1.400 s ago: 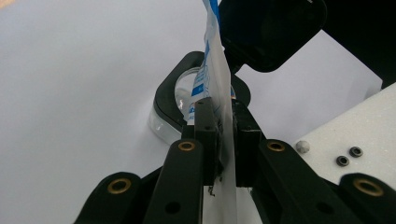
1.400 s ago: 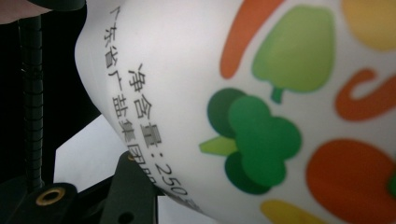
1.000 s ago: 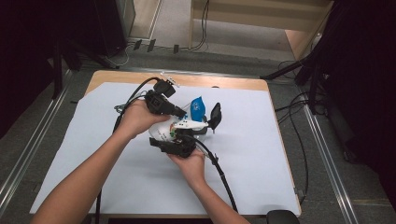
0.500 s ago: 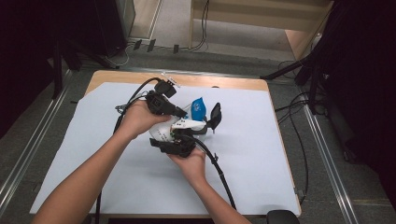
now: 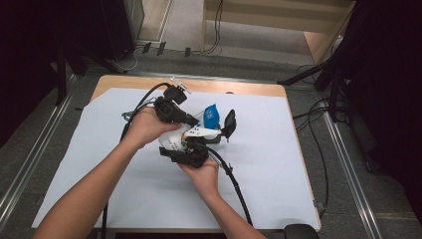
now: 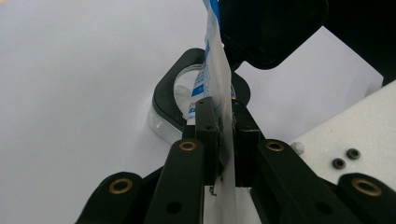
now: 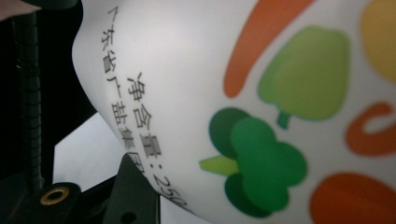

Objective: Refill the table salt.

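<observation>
**Bag pinched from two sides, mid-table**

Left gripper (image 6: 219,135): clamped on thin edge of white printed bag (image 5: 191,135). Right gripper (image 5: 185,153): gripping bag's bulging body from below. Bag raised above white sheet (image 5: 278,164), beside black-rimmed container (image 6: 170,100).

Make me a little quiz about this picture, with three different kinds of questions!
1. True or false: the left tool is pinching the bag's thin edge.
2. What is printed on the bag in the right gripper view? A) cars B) vegetables C) stars
3. Fill in: a white ___ covers the table.

Key: 1 true. 2 B. 3 sheet.
</observation>
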The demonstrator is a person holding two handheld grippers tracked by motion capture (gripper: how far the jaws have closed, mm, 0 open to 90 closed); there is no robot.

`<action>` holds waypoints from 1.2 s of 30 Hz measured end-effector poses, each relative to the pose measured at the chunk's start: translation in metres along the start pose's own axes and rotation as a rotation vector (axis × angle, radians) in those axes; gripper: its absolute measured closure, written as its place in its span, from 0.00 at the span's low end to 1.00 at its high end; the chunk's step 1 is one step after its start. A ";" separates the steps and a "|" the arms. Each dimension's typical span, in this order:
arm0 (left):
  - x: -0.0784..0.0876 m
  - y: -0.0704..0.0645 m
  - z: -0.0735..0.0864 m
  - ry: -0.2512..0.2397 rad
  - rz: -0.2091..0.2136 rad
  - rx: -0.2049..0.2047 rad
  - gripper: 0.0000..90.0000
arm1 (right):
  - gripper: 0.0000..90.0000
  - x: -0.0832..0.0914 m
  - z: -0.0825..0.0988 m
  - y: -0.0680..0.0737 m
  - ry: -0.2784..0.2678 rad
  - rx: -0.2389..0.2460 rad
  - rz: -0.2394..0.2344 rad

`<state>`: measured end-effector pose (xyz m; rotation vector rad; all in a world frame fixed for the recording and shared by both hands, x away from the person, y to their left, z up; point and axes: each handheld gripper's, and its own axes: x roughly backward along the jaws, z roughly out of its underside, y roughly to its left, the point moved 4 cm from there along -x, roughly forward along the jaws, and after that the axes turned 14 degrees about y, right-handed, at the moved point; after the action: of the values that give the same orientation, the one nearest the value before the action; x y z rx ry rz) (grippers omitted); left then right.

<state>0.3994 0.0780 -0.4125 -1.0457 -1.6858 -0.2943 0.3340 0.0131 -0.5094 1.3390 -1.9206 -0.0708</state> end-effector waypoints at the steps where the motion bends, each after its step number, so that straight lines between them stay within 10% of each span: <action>1: 0.000 0.000 0.000 -0.002 0.001 0.000 0.95 | 0.67 0.000 0.000 0.000 -0.001 -0.003 -0.005; 36: 0.000 -0.002 -0.002 -0.012 0.007 0.007 0.95 | 0.68 0.003 -0.001 0.001 -0.004 0.021 0.013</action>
<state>0.3993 0.0758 -0.4117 -1.0497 -1.6927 -0.2785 0.3337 0.0115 -0.5063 1.3408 -1.9377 -0.0469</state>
